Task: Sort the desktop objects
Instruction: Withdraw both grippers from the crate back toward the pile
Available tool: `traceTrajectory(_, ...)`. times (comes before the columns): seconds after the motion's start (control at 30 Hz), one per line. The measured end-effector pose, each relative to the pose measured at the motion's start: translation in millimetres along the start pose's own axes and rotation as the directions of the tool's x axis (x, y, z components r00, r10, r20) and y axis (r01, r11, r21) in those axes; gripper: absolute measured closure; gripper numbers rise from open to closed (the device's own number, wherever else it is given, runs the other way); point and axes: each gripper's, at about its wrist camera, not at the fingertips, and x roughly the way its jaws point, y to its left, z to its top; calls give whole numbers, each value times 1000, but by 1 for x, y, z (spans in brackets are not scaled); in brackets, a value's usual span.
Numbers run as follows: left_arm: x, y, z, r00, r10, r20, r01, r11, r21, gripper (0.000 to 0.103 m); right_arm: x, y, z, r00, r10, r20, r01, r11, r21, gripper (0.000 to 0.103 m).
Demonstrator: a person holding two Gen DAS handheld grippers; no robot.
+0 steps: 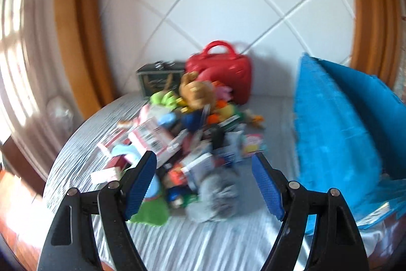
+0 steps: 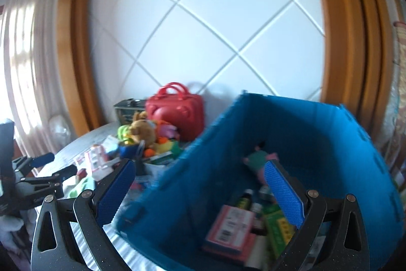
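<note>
- Left wrist view: the left tool [image 1: 203, 177] is hanging with jaws apart and nothing between them, above a blurred pile [image 1: 187, 133] of toys and boxes that is lying on the striped counter [image 1: 192, 245]. A red bag [image 1: 223, 73] is standing behind the pile, and a blue bin [image 1: 337, 133] is sitting to its right.
- Right wrist view: the right tool [image 2: 200, 184] is hovering over the bin's [image 2: 317, 131] near rim, jaws apart and holding nothing. A pink box [image 2: 229, 227] and bottles [image 2: 244, 198] are lying inside the bin.

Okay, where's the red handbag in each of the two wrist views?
Left wrist: the red handbag sits upper centre, against the white wall behind the toy pile.
Right wrist: the red handbag is left of centre, beside the blue bin.
Shared landmark: the brown plush toy just in front of it.
</note>
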Motion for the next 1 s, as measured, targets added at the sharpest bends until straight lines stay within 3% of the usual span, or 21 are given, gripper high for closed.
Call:
traceTrajectory(0.27,64,151,-25,996,45,-78,-49,997,-62,26,43,104,1,1000,-2,-13,1,1000,-27,0)
traceTrajectory(0.47,129,254,-47,984,69,-164,-78,996,-49,26,109,180,-26,989,-23,-144,25,1000,13,0)
traceTrajectory(0.57,171,296,-60,970,70,-232,-72,997,2,26,148,202,-56,965,-51,-257,68,996,59,0)
traceTrajectory(0.7,217,326,-75,947,57,-316,-34,996,80,26,182,210,-92,916,-94,-391,141,985,95,0)
traceTrajectory(0.83,237,324,-84,947,20,-320,47,979,199,26,203,209,-122,858,-138,-494,211,973,95,0)
traceTrajectory(1.0,258,303,-96,944,-25,-330,144,928,342,26,224,205,-150,800,-144,-582,263,957,125,0)
